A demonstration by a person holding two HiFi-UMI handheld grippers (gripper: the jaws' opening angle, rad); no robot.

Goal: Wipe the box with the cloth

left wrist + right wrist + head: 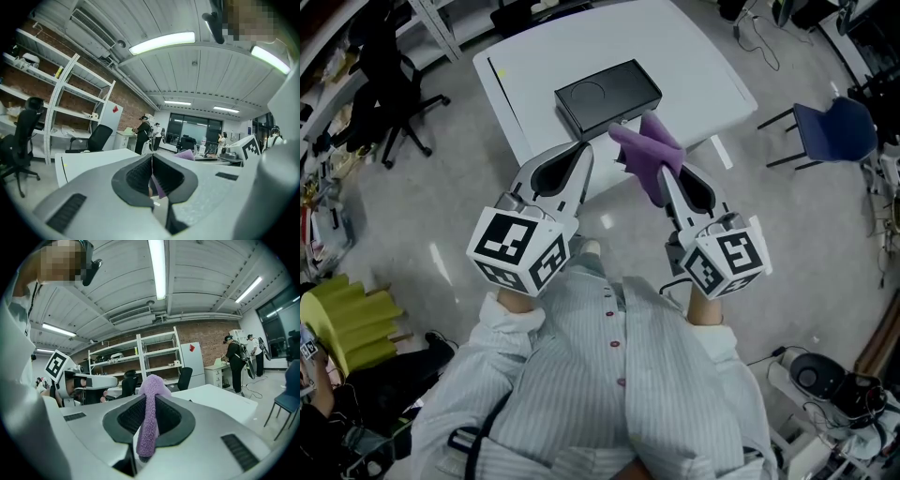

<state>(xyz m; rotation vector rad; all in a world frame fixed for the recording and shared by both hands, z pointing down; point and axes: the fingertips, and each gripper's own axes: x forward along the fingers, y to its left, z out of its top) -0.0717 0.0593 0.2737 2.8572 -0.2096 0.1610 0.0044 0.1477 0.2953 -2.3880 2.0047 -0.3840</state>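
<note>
White table (694, 56) bears a black box (607, 94); right tongs (664, 174) pinch fuzzy purple cloth (649, 148).

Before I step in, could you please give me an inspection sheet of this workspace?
Surface: white table, mostly bare.
Job's things: flat black box lies on the table; purple fluffy cloth held beside it, contact unclear.
Clutter: nothing seen on the table.
Grippers: left hand-held gripper shut, empty; right hand-held gripper shut on the cloth.
Cables: loose cables on the floor, right.
Surroundings: black office chair, blue chair.
</note>
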